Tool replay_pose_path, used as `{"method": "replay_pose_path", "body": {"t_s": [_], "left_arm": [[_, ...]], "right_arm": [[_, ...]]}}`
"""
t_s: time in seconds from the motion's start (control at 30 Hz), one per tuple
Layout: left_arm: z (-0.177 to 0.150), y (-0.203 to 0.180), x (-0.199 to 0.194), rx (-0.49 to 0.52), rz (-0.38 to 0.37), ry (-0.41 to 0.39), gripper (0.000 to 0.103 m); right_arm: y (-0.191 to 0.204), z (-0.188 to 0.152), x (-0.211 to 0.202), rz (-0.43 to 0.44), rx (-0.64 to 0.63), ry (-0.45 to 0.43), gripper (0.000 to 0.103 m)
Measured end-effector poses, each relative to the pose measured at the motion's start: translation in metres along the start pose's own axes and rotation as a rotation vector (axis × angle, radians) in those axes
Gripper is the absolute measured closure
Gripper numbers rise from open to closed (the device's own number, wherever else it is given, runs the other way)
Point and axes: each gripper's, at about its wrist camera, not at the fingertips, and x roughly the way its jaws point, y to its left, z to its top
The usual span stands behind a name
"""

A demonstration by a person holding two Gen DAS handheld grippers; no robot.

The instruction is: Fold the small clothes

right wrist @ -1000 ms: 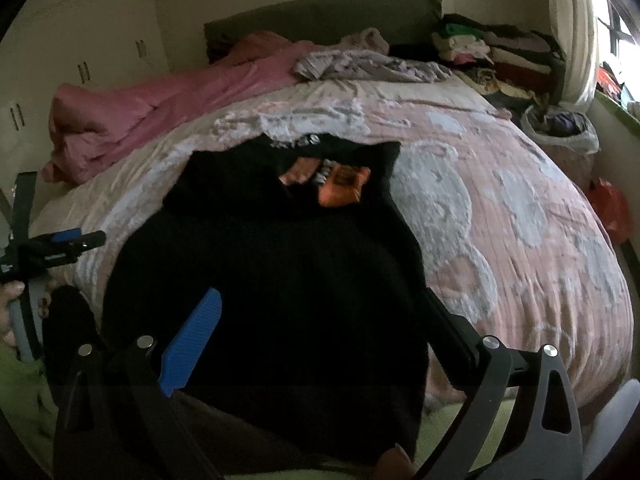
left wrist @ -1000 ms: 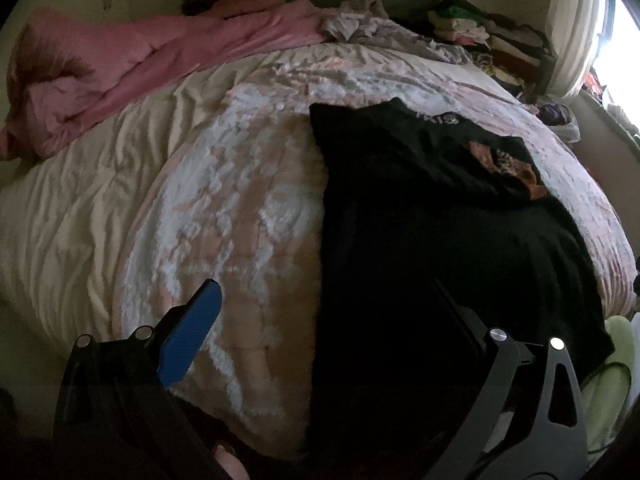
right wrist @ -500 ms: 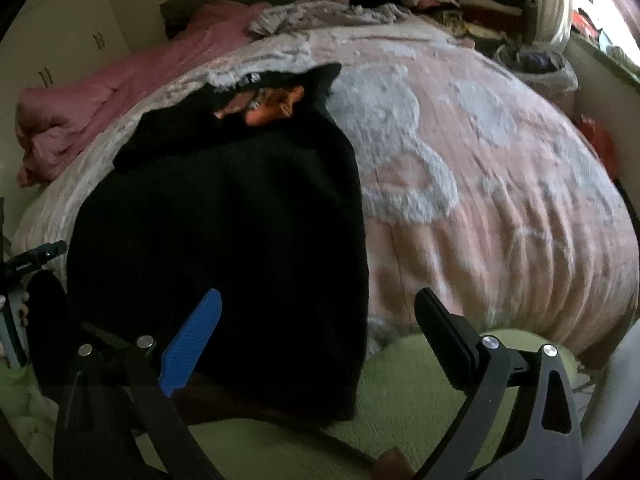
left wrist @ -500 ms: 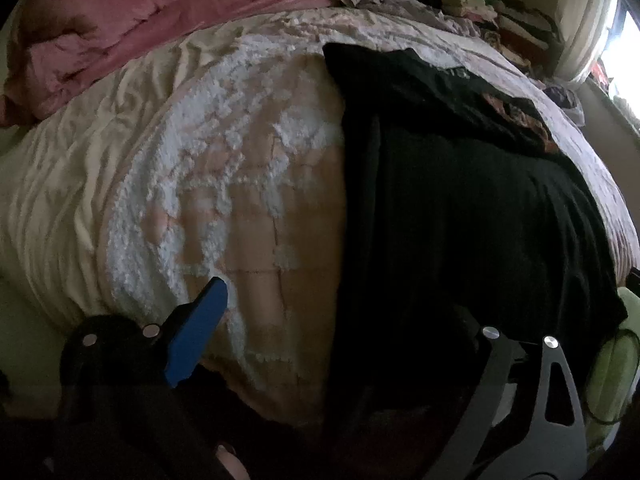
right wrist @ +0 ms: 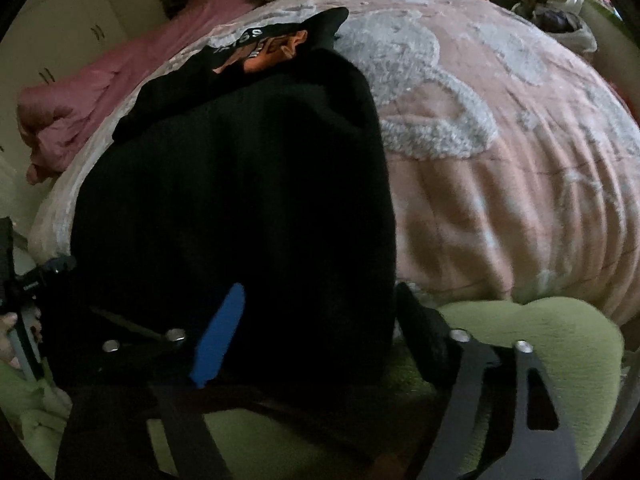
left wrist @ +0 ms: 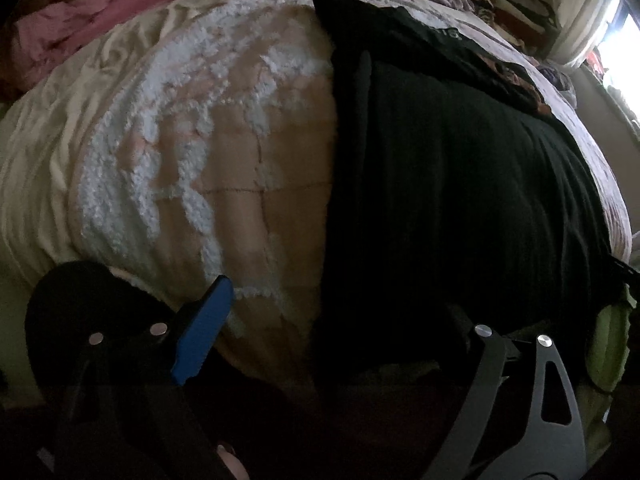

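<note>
Bedding in pink and white [right wrist: 500, 184] is carrying the black garment [right wrist: 240, 184], lying flat, top edge turned over; remaining folds are pending. I am closing my left gripper [left wrist: 340, 320] and right gripper [right wrist: 320, 320] around its near hem, gripping nothing yet.

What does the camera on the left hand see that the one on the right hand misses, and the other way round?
Only the left view shows the cream sheet at the bed's side.

Only the right view shows the green fleecy cover at the bed's foot, white cupboard doors, and the other hand holding its tool.

Both show the black knitted garment on the pink quilted blanket, and the crumpled pink duvet.
</note>
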Motion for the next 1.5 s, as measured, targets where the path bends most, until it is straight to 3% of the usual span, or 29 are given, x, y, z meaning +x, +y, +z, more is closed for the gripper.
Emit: {"method": "replay_pose_path", "body": {"t_s": [0.13, 0.2, 0.23, 0.33, 0.37, 0.43, 0.53, 0.57, 0.6, 0.7, 0.83, 0.9, 1.07, 1.5], "left_arm": [[-0.005, -0.001, 0.005, -0.005, -0.014, 0.030, 0.028], [-0.008, -0.002, 0.009, -0.004, -0.022, 0.043, 0.042], [-0.009, -0.003, 0.010, -0.004, -0.024, 0.049, 0.043], [-0.009, -0.001, 0.014, -0.017, -0.033, 0.059, 0.045], [-0.009, -0.002, 0.014, -0.017, -0.033, 0.060, 0.046], [-0.009, -0.003, 0.015, -0.009, -0.031, 0.058, 0.051], [-0.009, -0.005, 0.013, 0.001, -0.021, 0.053, 0.065], [-0.007, -0.008, 0.014, 0.001, -0.020, 0.052, 0.072], [-0.007, -0.009, 0.014, 0.003, -0.020, 0.051, 0.078], [-0.004, -0.010, 0.010, 0.011, -0.024, 0.045, 0.090], [-0.003, -0.007, 0.001, -0.003, -0.054, 0.039, 0.100], [-0.001, -0.006, -0.008, -0.010, -0.094, 0.025, 0.100], [0.011, -0.008, -0.033, 0.011, -0.106, -0.040, 0.100], [0.086, -0.004, -0.071, -0.031, -0.165, -0.199, 0.100]], "right_arm": [[0.000, 0.001, -0.005, 0.011, -0.016, -0.022, 0.069], [0.001, 0.000, -0.008, 0.018, -0.026, -0.036, 0.082], [0.000, 0.000, -0.009, 0.018, -0.028, -0.040, 0.084], [0.001, 0.001, -0.008, 0.005, -0.031, -0.036, 0.083], [0.000, 0.001, -0.006, -0.004, -0.026, -0.033, 0.080], [-0.004, 0.002, -0.001, -0.004, -0.007, -0.014, 0.063], [-0.004, 0.001, 0.003, -0.004, -0.007, -0.005, 0.059], [-0.003, 0.002, 0.002, -0.002, -0.011, -0.006, 0.062], [-0.003, 0.002, 0.001, 0.005, -0.018, -0.013, 0.075], [-0.002, 0.003, -0.008, 0.024, -0.027, -0.046, 0.095], [0.003, 0.006, -0.021, 0.043, -0.047, -0.088, 0.095], [0.004, 0.010, -0.029, 0.052, -0.051, -0.117, 0.096], [0.008, 0.021, -0.047, 0.084, -0.057, -0.176, 0.096], [0.016, 0.075, -0.078, 0.135, -0.052, -0.293, 0.096]]}}
